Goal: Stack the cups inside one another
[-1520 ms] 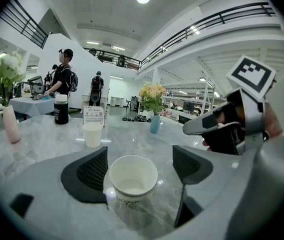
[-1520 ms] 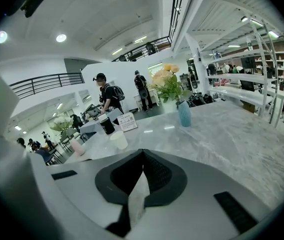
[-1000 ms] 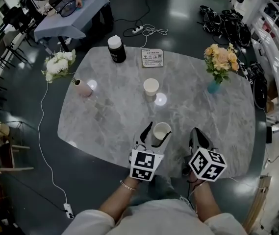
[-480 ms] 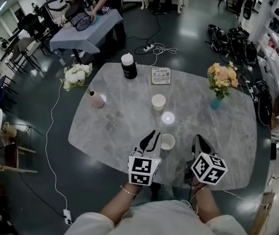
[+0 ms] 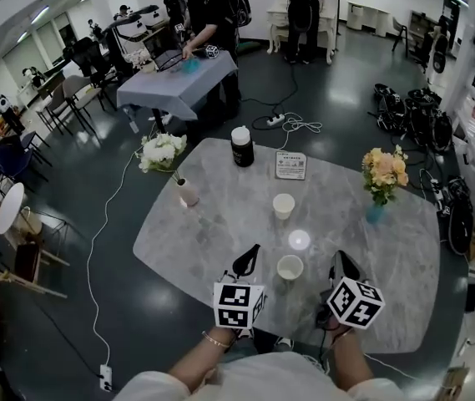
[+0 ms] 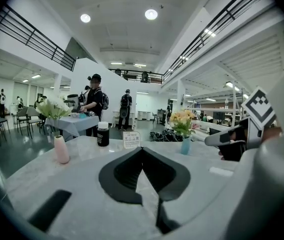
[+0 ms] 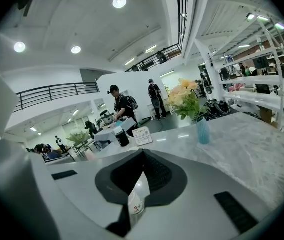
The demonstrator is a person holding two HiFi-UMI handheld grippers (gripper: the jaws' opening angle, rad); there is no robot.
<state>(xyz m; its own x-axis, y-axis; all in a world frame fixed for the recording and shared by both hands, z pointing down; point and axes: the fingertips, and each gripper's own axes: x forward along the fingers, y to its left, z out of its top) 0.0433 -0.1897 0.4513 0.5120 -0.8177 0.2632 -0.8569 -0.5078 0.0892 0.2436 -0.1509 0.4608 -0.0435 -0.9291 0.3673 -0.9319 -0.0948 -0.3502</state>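
standing upright with its mouth open to the ceiling, the near cup (image 5: 290,267) sits on the grey marble table (image 5: 220,224) in the gap between the two tongs, touching neither. the left tongs (image 5: 248,262) lie just to its left and look a little nearer than the right tongs (image 5: 340,266), which are off to its right. the far cup (image 5: 284,205), also upright, stands farther out toward the middle of the table, almost straight beyond the near one, with a bright spot of reflected light between them. both tongs point forward and slightly down, past the near cup's sides rather than at it. the left tongs are pressed together with nothing in them. the right tongs are pressed together too; a small white scrap with red print shows in the slit low between them, and what it is cannot be told. judging from this, taking either cup would call for the tongs to spread first.
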